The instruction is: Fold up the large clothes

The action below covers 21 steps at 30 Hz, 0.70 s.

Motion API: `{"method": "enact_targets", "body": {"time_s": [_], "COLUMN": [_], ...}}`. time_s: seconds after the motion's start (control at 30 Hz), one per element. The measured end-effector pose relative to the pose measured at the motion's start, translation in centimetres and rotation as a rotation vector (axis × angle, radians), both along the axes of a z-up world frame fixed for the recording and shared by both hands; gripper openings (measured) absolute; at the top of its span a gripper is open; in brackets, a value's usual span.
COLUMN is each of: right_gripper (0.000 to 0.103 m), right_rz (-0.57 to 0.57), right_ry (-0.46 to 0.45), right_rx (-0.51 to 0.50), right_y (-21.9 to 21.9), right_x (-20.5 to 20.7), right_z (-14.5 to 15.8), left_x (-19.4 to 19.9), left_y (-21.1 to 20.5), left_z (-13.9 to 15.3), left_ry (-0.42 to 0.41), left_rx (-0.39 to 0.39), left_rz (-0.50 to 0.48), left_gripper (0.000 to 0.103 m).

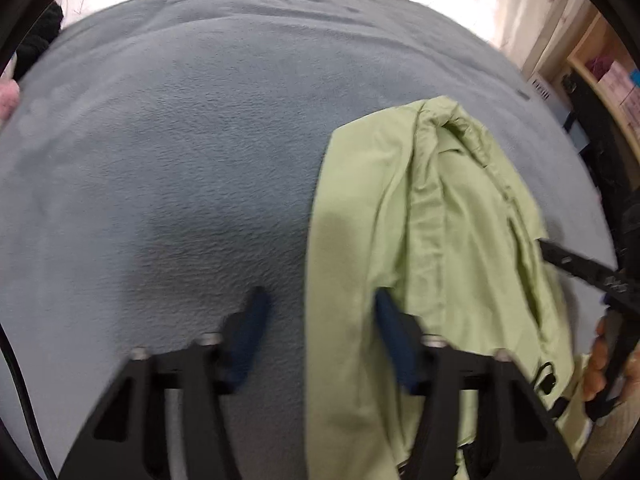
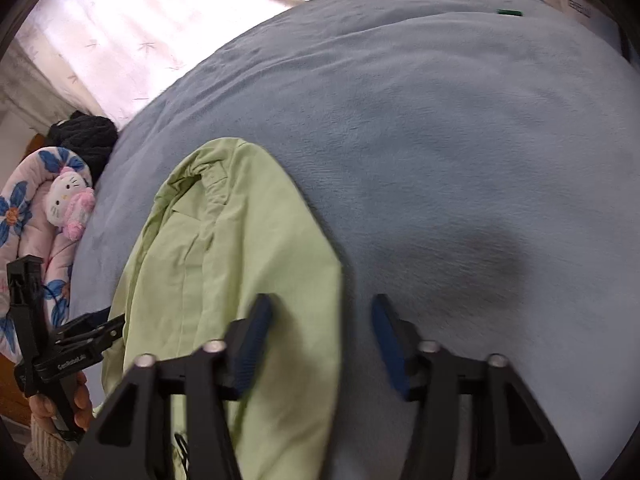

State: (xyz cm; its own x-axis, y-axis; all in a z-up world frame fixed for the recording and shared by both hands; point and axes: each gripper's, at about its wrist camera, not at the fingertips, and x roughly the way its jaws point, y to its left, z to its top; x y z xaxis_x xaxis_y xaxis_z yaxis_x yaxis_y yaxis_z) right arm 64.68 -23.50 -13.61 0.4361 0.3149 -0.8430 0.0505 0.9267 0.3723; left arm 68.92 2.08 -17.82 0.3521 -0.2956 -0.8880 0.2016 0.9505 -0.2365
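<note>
A light green garment of thin, smooth woven cloth [image 1: 432, 216] lies folded lengthwise into a long narrow shape on a grey-blue fleece blanket [image 1: 180, 152] that covers the bed. The cloth is softly creased, with a rumpled collar or hood at its far end and a straight, clean folded edge along one long side. The blanket has a fine, nubbly pile and a few shallow wrinkles toward its far edge.

The left gripper [image 1: 318, 320] has its two blue-padded fingers [image 1: 250, 336] spread wide and released, holding nothing; the folded edge of the garment runs between them, and the right-hand pad sits over the green cloth, though contact cannot be told. The right gripper [image 2: 322, 332] is likewise spread wide and empty, its left pad above the garment's edge and its right pad over bare blanket.

In the right wrist view a broad stretch of bare blanket lies to the right of the garment; in the left wrist view bare blanket spreads to its left. Beyond the blanket is a pale sheet with a faint twig pattern [image 2: 132, 28]. At the bed's left edge sit a white cat plush in pink [image 2: 72, 204], a pink quilt with blue flowers [image 2: 24, 216] and a dark knitted bundle [image 2: 86, 136].
</note>
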Motion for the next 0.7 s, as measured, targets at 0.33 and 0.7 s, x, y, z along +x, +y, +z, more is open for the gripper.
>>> {"method": "enact_targets", "body": {"time_s": [0.33,0.7], "right_gripper": [0.004,0.005], "right_rz": [0.022,0.187], "right_ry": [-0.182,-0.444], "right_rx": [-0.144,-0.315], "right_y": [1.9,4.5], "right_x": [-4.1,-22.9], "right_z": [6.7,17.8], "left_x": [-3.7,-19.8], "left_y": [0.3,3.0], "left_z": [4.6,14.1], "left_ry": [-0.104,-0.201], "left_rx": [-0.011,-0.021], "left_rz": [0.005,-0.1], "left_gripper": [0.003,0.004]}}
